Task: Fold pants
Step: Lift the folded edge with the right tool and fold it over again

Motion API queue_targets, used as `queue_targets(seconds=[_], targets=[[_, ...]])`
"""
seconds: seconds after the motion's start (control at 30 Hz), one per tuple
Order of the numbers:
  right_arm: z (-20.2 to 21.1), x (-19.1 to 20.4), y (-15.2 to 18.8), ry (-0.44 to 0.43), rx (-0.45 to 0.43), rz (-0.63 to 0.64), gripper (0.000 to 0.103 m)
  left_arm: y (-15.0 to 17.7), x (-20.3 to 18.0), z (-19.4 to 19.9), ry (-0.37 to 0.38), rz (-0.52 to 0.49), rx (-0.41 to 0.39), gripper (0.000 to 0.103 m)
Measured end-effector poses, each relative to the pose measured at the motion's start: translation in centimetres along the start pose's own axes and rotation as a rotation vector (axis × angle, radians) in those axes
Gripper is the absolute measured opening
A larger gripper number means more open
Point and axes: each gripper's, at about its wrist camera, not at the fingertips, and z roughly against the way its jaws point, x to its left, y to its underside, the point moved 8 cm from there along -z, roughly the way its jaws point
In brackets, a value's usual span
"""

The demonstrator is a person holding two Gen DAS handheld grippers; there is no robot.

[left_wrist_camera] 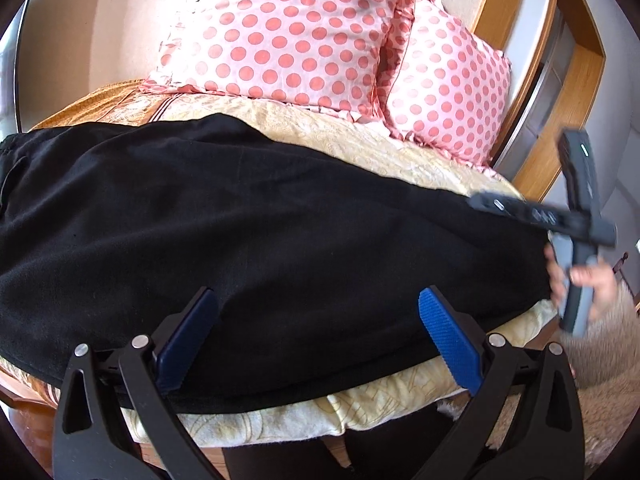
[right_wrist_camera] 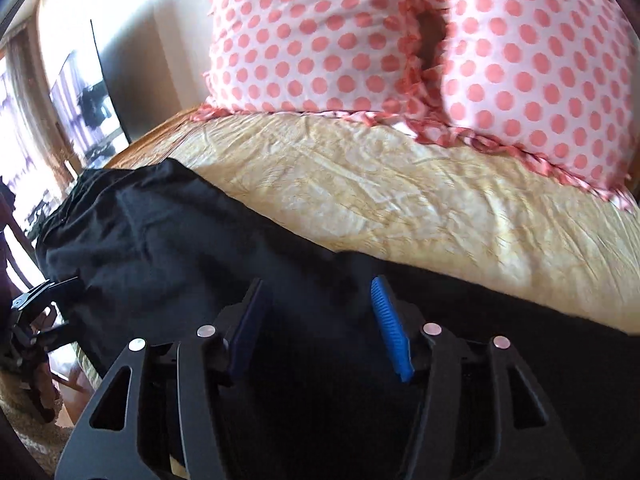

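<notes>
Black pants (left_wrist_camera: 248, 232) lie spread lengthwise across the near part of the bed, and they also show in the right wrist view (right_wrist_camera: 168, 240). My left gripper (left_wrist_camera: 320, 300) is open, its blue pads apart just above the pants' near edge, holding nothing. My right gripper (right_wrist_camera: 318, 292) is open over the pants' right part, empty. The right gripper's handle (left_wrist_camera: 576, 248), held by a hand, shows at the pants' right end in the left wrist view. The left gripper (right_wrist_camera: 36, 304) shows at the far left edge of the right wrist view.
The bed has a cream patterned cover (right_wrist_camera: 400, 184). Two pink polka-dot pillows (left_wrist_camera: 288, 28) (left_wrist_camera: 448, 84) lean against the wall at the head. A wooden frame (left_wrist_camera: 560, 80) stands at right. A dark screen (right_wrist_camera: 112, 92) stands left of the bed.
</notes>
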Motion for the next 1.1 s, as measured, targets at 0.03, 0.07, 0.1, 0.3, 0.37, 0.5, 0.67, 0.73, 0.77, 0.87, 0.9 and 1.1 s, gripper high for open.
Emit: queue_targets(seconds=[0.03,0.07,0.1,0.3,0.37,0.5,0.67,0.73,0.77,0.87,0.9,1.1], targets=[[1.6,-2.5,0.8,0.053,-0.027,-0.064,0.056,-0.3,-0.1,0.0,0.004,0.001,-0.006,0.101],[3.0,-4.8,1.4,0.096,-0.048,-0.133,0.056,-0.6,-0.2,0.0,0.005,0.000,-0.011,0.101],[5.0,-8.2,2.6,0.147,-0.075,-0.242,0.056,-0.8,-0.4,-0.1,0.005,-0.004,-0.013,0.101],[16.0,-24.8,12.7,0.369,-0.229,-0.901,0.057,-1.4,-1.4,-1.4,0.032,0.003,0.008,0.101],[17.3,-27.0,14.8,0.368,-0.252,-1.006,0.056,-1.4,-1.8,-1.7,0.036,0.002,0.022,0.101],[18.1,-29.0,16.8,0.374,-0.277,-1.118,0.055,-1.2,-2.2,-1.8,0.037,-0.008,0.035,0.101],[17.2,-29.8,17.3,0.362,-0.267,-1.144,0.055,-0.9,-2.0,-1.6,0.027,-0.005,0.035,0.101],[16.9,-29.9,17.5,0.363,-0.259,-1.142,0.054,-0.9,-1.9,-1.6,0.030,0.004,0.041,0.101],[16.9,-30.1,17.6,0.378,-0.265,-1.135,0.052,-0.9,-1.8,-1.6,0.032,0.008,0.043,0.101],[17.0,-30.4,17.8,0.420,-0.266,-1.115,0.048,-0.8,-1.7,-1.7,0.034,0.010,0.046,0.101],[16.9,-30.2,17.7,0.449,-0.254,-1.089,0.047,-0.8,-1.7,-1.7,0.036,0.010,0.048,0.101],[16.0,-29.6,17.2,0.516,-0.232,-0.990,0.030,-0.5,-1.4,-1.9,0.038,0.019,0.054,0.101]])
